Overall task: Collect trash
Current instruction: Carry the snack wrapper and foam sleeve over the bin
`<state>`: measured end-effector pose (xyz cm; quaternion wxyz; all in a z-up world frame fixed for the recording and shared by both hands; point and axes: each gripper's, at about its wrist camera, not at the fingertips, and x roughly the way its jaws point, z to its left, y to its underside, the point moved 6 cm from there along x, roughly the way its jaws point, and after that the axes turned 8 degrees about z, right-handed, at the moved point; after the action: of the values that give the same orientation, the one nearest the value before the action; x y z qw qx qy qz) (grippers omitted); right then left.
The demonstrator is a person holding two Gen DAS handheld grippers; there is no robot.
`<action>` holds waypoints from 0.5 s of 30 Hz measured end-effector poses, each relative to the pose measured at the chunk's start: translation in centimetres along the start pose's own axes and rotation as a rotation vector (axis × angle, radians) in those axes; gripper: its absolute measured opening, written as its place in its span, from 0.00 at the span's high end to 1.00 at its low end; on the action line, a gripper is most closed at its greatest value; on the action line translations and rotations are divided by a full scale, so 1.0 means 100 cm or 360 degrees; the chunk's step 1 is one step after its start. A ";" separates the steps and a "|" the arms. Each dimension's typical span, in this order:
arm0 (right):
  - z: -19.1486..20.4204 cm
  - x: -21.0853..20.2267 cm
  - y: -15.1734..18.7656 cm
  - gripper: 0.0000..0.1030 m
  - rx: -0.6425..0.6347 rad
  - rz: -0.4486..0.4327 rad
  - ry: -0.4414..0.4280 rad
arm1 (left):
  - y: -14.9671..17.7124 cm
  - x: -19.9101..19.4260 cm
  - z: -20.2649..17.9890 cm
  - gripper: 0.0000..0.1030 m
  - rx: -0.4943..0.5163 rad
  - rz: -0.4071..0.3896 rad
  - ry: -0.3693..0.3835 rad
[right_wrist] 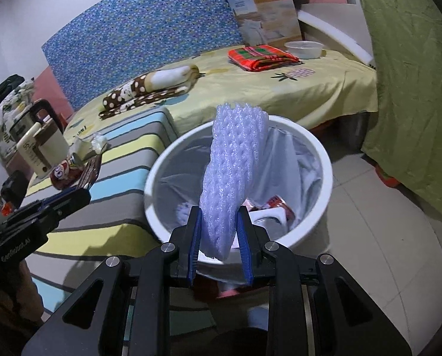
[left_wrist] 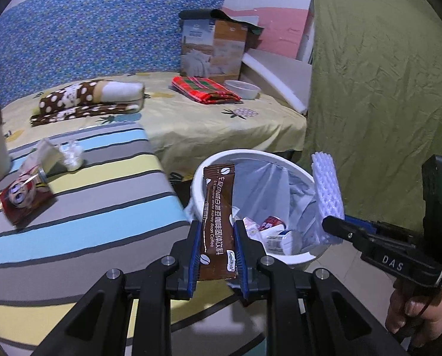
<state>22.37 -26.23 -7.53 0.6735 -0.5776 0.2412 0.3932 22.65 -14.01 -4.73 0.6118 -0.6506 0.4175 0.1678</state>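
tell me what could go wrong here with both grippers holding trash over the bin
1. The coffee sachet, clamped in the left gripper, sits over the white bin's near rim, so it might drop outside.
2. The foam net in the right gripper is light and may catch on the liner.
3. The grippers are close and could collide.

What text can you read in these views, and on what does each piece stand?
"L-Carnitine White Kidney Bean Coffee", beside Chinese characters: brown coffee sachet in the left tool.
"DAS": black body of the right tool.
"GenRobot.AI": left tool's body, right wrist view; blurred.
"95": cream phone.
Cardboard box print: too small.
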 end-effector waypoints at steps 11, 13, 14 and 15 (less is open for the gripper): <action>-0.016 0.008 0.001 0.74 -0.0020 0.0063 0.0063 | -0.017 0.045 -0.022 0.79 0.0052 0.0061 0.0056; -0.019 0.010 0.000 0.72 -0.0015 0.0076 0.0075 | -0.019 0.051 -0.024 0.79 0.0056 0.0066 0.0068; -0.021 0.011 0.000 0.72 -0.0013 0.0080 0.0081 | -0.020 0.054 -0.025 0.79 0.0058 0.0068 0.0076; -0.023 0.012 0.000 0.71 -0.0009 0.0087 0.0088 | -0.021 0.057 -0.025 0.79 0.0055 0.0069 0.0083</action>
<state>23.38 -28.11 -8.93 0.6540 -0.5831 0.2744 0.3961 26.88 -18.49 -6.96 0.6081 -0.6348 0.4502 0.1568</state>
